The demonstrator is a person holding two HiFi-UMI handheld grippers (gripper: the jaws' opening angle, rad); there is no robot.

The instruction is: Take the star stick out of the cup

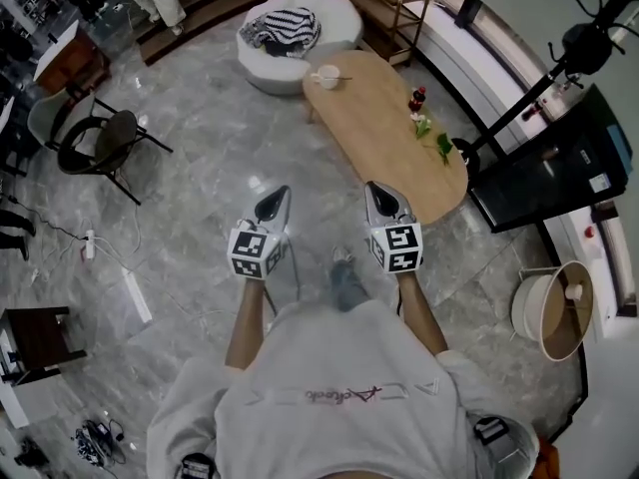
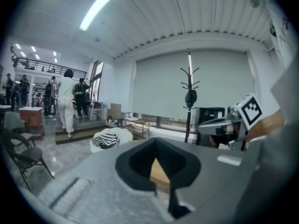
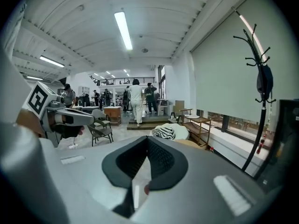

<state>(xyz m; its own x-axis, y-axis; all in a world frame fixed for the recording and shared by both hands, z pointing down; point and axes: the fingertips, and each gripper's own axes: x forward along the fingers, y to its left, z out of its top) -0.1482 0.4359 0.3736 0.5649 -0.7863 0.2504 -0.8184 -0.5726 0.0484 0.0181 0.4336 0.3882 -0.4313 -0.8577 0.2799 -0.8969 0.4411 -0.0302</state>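
Note:
A white cup [image 1: 327, 76] with a thin stick across its rim stands at the far end of the oval wooden table [image 1: 389, 138]; the stick's star shape is too small to make out. Both grippers are held out over the grey floor, well short of the table. My left gripper [image 1: 279, 192] is shut with nothing in it, its tips meeting in the left gripper view [image 2: 156, 143]. To its right, my right gripper [image 1: 372, 188] is also shut and empty, seen closed in the right gripper view [image 3: 147, 139]. A patch of the table's wood [image 2: 159, 174] shows through the left jaws.
A white ottoman [image 1: 339, 23] with a striped cloth [image 1: 283, 30] stands beyond the table. A red figure [image 1: 417, 98] and green sprigs [image 1: 439, 146] sit on the table. There is a black chair [image 1: 100, 143] at left, a coat stand [image 1: 559, 68] and a black cabinet [image 1: 554, 173] at right, and a power strip [image 1: 135, 295] on the floor.

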